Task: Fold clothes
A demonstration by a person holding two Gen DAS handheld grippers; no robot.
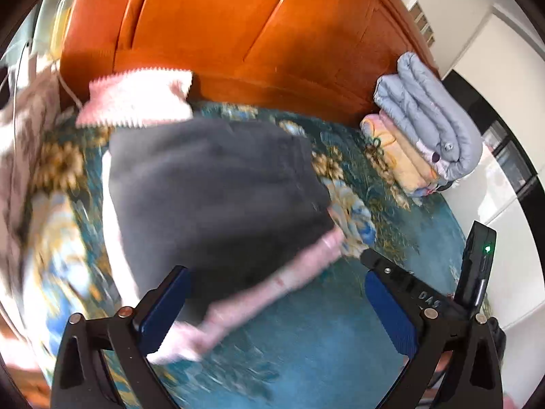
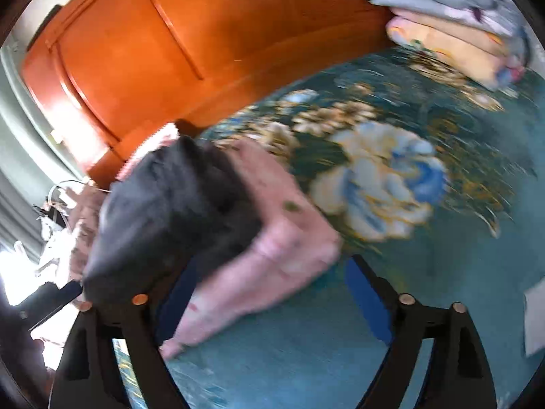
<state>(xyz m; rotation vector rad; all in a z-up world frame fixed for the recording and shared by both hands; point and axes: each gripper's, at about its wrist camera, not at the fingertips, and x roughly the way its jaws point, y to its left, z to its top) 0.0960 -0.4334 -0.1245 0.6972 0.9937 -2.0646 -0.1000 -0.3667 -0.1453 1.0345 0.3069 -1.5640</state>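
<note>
A dark grey garment (image 1: 211, 194) lies folded on top of a pink garment (image 1: 272, 286) on the teal floral bedspread (image 1: 306, 341). My left gripper (image 1: 276, 306) is open and empty, its blue-padded fingers (image 1: 388, 310) just above the near pink edge. In the right wrist view the grey garment (image 2: 177, 211) sits on the pink garment (image 2: 272, 255) at left. My right gripper (image 2: 269, 303) is open and empty over the pink edge. Both views are motion-blurred.
An orange wooden headboard (image 1: 221, 34) stands behind the bed. A stack of folded quilts, blue-grey over peach (image 1: 422, 126), sits at the far right against it and also shows in the right wrist view (image 2: 453, 10). A pink-and-white knitted item (image 1: 136, 99) lies beyond the grey garment.
</note>
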